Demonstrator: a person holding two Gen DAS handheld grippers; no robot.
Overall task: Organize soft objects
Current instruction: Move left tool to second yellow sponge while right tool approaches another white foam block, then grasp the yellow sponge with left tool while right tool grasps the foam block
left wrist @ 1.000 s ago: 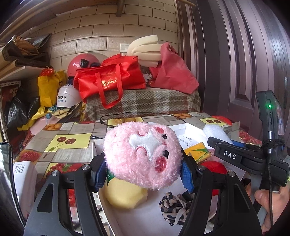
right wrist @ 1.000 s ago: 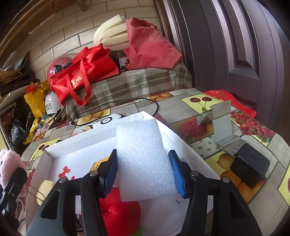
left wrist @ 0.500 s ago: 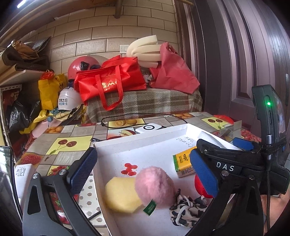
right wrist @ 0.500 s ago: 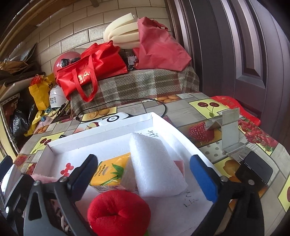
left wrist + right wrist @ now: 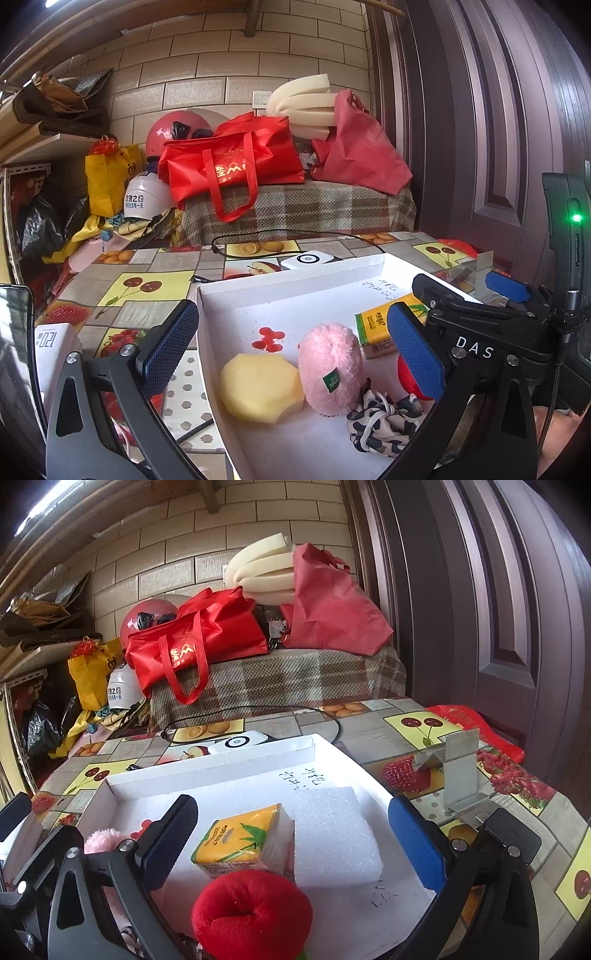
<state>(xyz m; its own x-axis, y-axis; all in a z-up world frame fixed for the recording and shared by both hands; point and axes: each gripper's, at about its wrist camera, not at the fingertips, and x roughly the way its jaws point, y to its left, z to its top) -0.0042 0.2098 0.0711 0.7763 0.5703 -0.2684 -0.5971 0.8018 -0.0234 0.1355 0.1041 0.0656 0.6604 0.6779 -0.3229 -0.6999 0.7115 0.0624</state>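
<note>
— What's just changed on your side?

— Both my pairs of jaws have just been opening, and now they stand wide with nothing between the pads. A second ago my left gripper (image 5: pixel 291 347) squeezed the pink plush toy (image 5: pixel 330 368); now it lies face-down in the white cardboard box (image 5: pixel 291 284), its green tag showing. My right gripper (image 5: pixel 291 836) had the white foam block (image 5: pixel 334 834); that too has dropped flat onto the box floor.

— So two more soft things are stowed?

— I'd judge so. Both releases look clean, nothing clinging to a pad.

— Where does everything lie relative to you?

— The plush sits below and between my left fingers, touching the yellow sponge (image 5: pixel 263 387) on its left, with the leopard-print scrunchie (image 5: pixel 384 419) just beside it on the right. The foam block rests between my right fingers, against the yellow tissue pack (image 5: pixel 243 840); the red plush apple (image 5: pixel 253 914) lies nearest my right camera.

— Anything soft left outside?

— None that I can make out on the fruit-print tablecloth (image 5: pixel 410 720); only a metal stand (image 5: pixel 458 771) and a white charger puck (image 5: pixel 238 743).
</note>
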